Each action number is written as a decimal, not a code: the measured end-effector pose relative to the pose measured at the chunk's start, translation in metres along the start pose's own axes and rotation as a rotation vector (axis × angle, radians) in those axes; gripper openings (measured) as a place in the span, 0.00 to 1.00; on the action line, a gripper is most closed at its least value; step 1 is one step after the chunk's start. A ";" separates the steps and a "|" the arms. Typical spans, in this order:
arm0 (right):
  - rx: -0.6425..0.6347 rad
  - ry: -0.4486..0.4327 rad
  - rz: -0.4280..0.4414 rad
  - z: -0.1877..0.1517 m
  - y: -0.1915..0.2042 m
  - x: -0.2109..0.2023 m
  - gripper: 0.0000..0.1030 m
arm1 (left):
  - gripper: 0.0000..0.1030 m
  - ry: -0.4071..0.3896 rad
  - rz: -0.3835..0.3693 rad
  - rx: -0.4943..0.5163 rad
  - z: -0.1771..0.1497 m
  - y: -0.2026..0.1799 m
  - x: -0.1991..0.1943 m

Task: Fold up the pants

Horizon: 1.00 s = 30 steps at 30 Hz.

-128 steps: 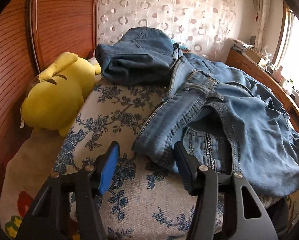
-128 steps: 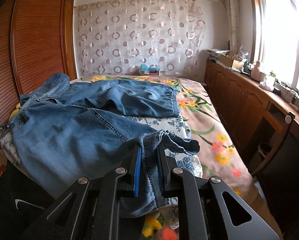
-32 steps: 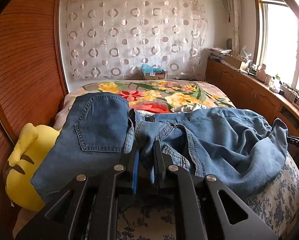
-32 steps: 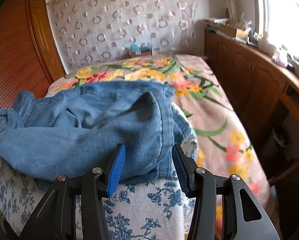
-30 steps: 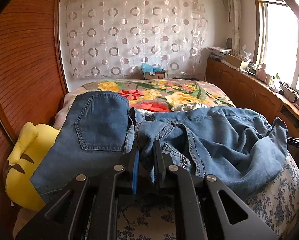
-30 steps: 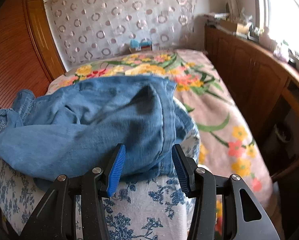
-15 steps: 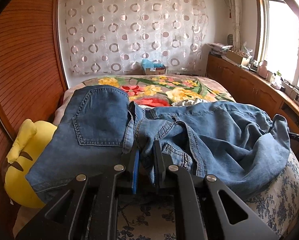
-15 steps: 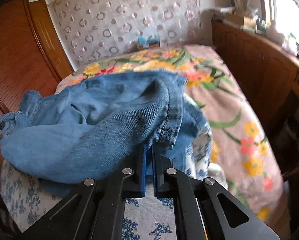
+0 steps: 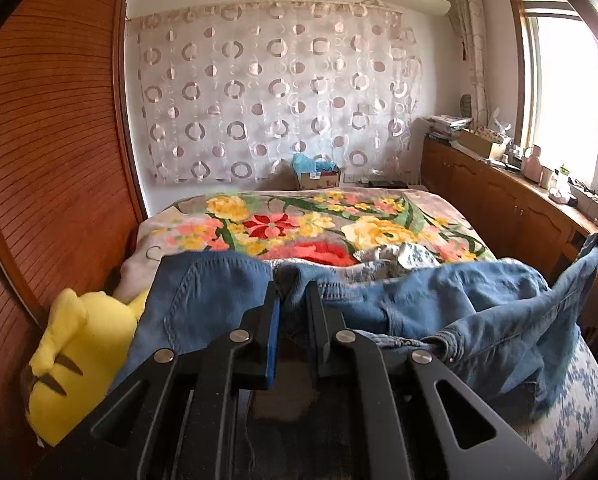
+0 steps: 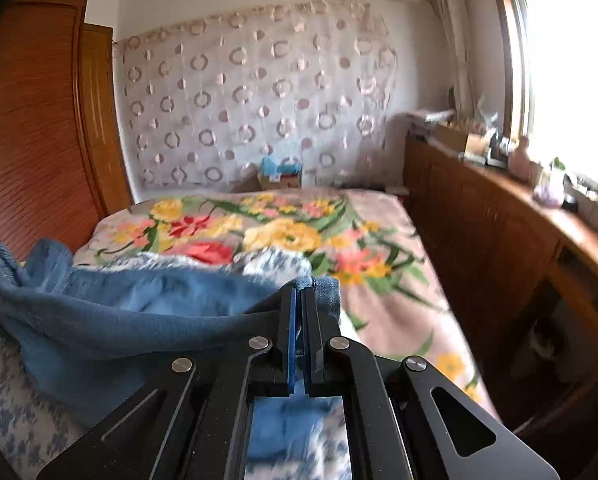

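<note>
Blue denim pants [image 9: 451,304] are held up between both grippers above the near end of the bed. My left gripper [image 9: 293,292] is shut on the waistband end, next to a back pocket [image 9: 203,300]. My right gripper [image 10: 299,296] is shut on the other end of the pants [image 10: 139,304], whose fabric hangs stretched off to the left. The right gripper's pinch shows at the far right edge of the left wrist view [image 9: 597,242].
A bed with a floral blanket [image 9: 339,220] stretches ahead, with a blue-flowered white cover [image 9: 575,400] at the near end. A yellow plush toy [image 9: 67,356] lies at the left by the wooden wardrobe [image 9: 47,152]. A wooden cabinet [image 10: 519,232] with clutter runs along the right.
Both grippers have lifted with the pants, pulling the fabric up off the bed. The right gripper, open a second ago, has shut on the pants' end.
</note>
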State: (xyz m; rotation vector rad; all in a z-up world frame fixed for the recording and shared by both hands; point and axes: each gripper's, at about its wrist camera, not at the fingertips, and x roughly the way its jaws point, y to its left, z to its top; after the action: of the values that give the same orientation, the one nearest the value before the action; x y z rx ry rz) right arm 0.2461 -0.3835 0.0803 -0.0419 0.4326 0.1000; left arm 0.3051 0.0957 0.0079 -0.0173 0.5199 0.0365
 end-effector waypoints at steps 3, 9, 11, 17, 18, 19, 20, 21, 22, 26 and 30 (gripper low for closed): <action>-0.025 -0.003 -0.025 0.005 0.012 0.021 0.02 | 0.12 0.003 0.011 0.000 0.012 0.002 0.019; -0.051 -0.003 -0.069 0.016 0.033 0.048 0.02 | 0.12 0.022 0.028 -0.002 0.032 0.006 0.059; -0.072 0.017 -0.099 0.021 0.045 0.070 0.02 | 0.12 0.044 0.033 -0.003 0.032 0.007 0.076; -0.091 0.133 -0.117 0.019 0.067 0.129 0.02 | 0.26 0.117 0.027 -0.002 0.018 0.009 0.102; -0.086 0.141 -0.120 0.016 0.070 0.133 0.02 | 0.39 0.116 0.027 0.001 0.015 0.010 0.100; -0.086 0.149 -0.114 0.012 0.074 0.135 0.02 | 0.49 0.114 0.009 0.000 0.012 0.011 0.095; -0.086 0.155 -0.106 0.012 0.077 0.136 0.07 | 0.52 0.110 -0.002 0.000 0.011 0.011 0.092; -0.082 0.157 -0.109 0.010 0.080 0.136 0.14 | 0.57 0.109 -0.005 0.008 0.008 0.011 0.086; -0.077 0.157 -0.110 0.010 0.082 0.134 0.31 | 0.61 0.110 -0.009 0.017 0.005 0.010 0.081; -0.063 0.153 -0.083 0.006 0.082 0.116 0.40 | 0.72 0.127 -0.046 0.033 -0.006 0.006 0.066; -0.053 0.178 -0.049 0.009 0.046 0.095 0.40 | 0.72 0.157 -0.096 0.041 -0.025 0.000 0.052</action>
State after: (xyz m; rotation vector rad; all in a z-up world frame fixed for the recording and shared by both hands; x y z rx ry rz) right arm 0.3310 -0.3288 0.0472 -0.1145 0.6063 0.0593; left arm 0.3376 0.0963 -0.0401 -0.0051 0.6757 -0.0695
